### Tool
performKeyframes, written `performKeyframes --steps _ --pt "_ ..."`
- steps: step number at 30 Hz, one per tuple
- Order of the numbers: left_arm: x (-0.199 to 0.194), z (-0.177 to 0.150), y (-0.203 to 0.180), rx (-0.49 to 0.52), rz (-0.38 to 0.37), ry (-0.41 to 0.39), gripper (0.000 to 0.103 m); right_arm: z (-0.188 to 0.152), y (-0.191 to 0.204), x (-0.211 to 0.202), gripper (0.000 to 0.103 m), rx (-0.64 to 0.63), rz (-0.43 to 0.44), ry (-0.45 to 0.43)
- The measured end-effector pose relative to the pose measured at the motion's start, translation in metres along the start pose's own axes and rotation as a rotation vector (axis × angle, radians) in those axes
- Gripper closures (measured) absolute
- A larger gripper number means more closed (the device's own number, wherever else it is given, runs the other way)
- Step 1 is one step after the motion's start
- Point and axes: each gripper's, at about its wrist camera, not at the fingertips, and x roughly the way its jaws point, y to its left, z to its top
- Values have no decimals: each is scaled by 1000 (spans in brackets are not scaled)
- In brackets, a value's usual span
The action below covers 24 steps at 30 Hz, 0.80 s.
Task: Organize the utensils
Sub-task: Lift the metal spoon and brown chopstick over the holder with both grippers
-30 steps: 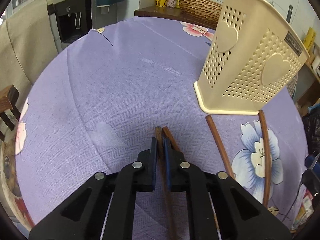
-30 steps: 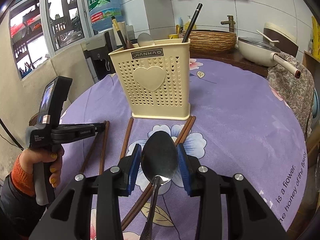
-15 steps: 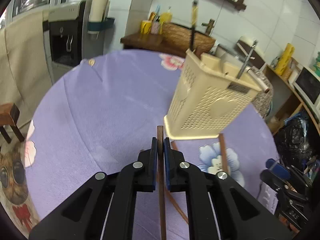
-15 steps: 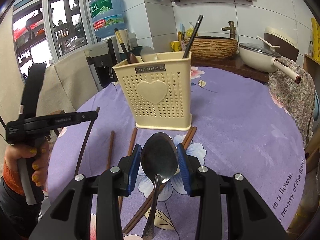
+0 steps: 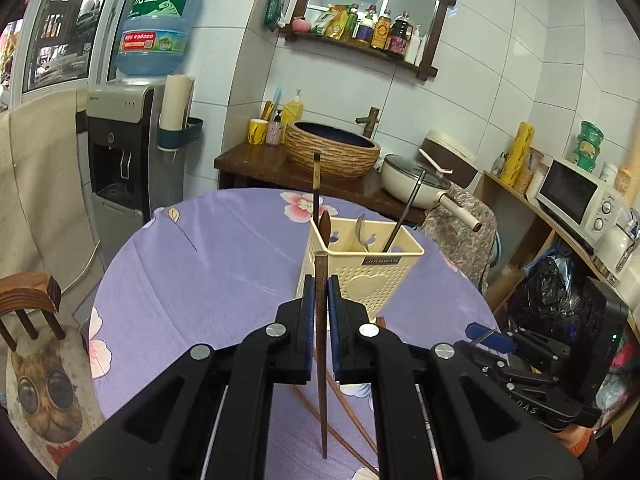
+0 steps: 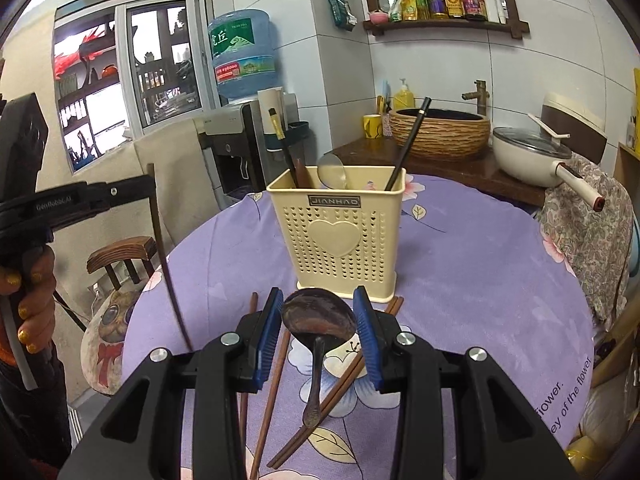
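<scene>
My left gripper is shut on a brown wooden chopstick and holds it upright in the air, just in front of the cream utensil holder. The holder stands on the purple tablecloth with chopsticks and a spoon in it. My right gripper is shut on a metal spoon, bowl between the pads, above the table in front of the holder. The left gripper with its chopstick shows at the left of the right wrist view. Several chopsticks lie on the cloth below.
The round table has a flowered purple cloth. A wooden chair stands at its left edge. A counter behind holds a woven basin and a white pan. A water dispenser stands back left.
My left gripper has lifted the chopstick off the table and raised it upright in front of the holder. My right gripper has risen a little with the spoon.
</scene>
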Motion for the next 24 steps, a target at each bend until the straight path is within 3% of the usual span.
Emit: performKeyframes --steps 15,24 --pt "-10 40 -12 68 -30 -44 97 42 2 -3 67 -32 55 -39" --pt "-12 126 -29 63 -83 -114 97 120 3 -7 67 -75 44 -148"
